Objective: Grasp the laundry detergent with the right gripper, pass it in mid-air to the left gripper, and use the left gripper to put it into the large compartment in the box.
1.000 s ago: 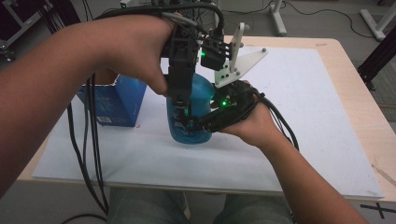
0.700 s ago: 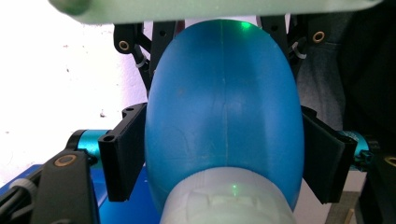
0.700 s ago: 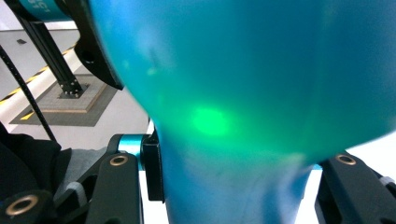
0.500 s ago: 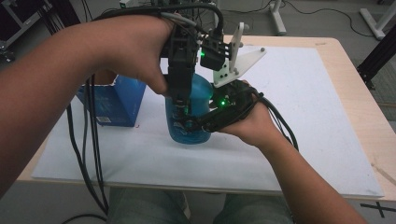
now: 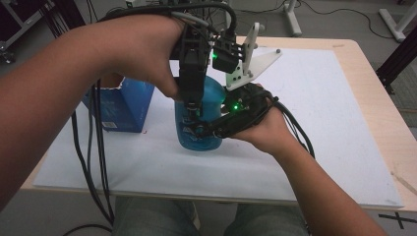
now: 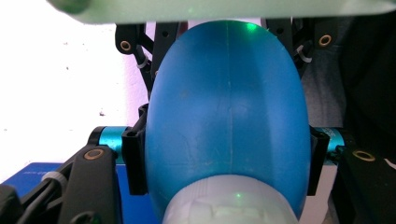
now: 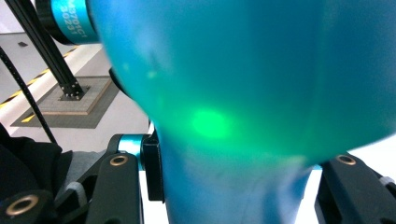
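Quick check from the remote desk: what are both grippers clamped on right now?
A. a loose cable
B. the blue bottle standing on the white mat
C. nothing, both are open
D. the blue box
B: the left gripper has the blue bottle pressed between its jaws from above, and the right gripper squeezes it lower down from the side.

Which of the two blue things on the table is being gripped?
The rounded blue bottle at the middle: both the left gripper and right gripper clamp it. The square blue box stands untouched to its left.
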The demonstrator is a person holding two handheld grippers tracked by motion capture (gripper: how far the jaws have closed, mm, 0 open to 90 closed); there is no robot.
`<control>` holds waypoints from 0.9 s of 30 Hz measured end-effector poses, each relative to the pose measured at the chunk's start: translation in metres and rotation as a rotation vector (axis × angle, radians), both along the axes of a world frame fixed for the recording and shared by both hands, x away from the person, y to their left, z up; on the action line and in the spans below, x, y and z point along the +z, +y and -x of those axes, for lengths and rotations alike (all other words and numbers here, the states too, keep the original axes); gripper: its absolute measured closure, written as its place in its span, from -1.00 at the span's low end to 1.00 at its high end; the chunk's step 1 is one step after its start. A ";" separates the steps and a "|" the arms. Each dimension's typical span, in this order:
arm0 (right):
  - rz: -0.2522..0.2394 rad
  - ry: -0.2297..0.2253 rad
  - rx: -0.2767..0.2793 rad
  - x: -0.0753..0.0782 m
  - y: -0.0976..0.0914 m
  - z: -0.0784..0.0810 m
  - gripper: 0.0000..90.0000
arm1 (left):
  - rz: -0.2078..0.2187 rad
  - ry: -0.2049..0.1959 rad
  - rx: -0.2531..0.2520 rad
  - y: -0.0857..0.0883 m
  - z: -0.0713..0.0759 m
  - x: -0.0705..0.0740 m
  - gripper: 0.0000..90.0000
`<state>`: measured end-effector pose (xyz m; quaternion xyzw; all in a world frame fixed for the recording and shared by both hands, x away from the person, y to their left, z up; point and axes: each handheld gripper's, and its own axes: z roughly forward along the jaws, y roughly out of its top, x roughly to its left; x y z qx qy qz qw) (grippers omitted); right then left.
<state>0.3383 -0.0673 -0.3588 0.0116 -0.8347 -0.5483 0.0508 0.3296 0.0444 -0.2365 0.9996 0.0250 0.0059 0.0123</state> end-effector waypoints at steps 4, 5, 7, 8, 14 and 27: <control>0.001 -0.001 0.000 0.000 -0.001 0.000 0.03 | 0.006 -0.006 -0.001 0.001 0.000 0.000 -0.15; 0.002 -0.001 0.001 0.000 0.000 0.000 0.03 | 0.007 -0.007 -0.001 0.001 0.000 0.000 -0.15; 0.002 -0.002 0.004 -0.001 0.000 0.000 0.02 | 0.008 -0.006 0.000 0.001 0.001 -0.001 -0.15; 0.003 -0.006 0.003 -0.001 0.000 0.000 0.02 | 0.011 -0.008 0.004 0.001 0.001 -0.001 -0.15; 0.030 -0.054 -0.009 0.000 0.001 0.005 -0.26 | 0.014 -0.003 0.005 0.002 0.001 0.001 -0.15; 0.009 -0.084 -0.073 0.018 -0.046 0.007 -0.72 | 0.016 0.003 0.049 0.018 -0.001 0.011 -0.15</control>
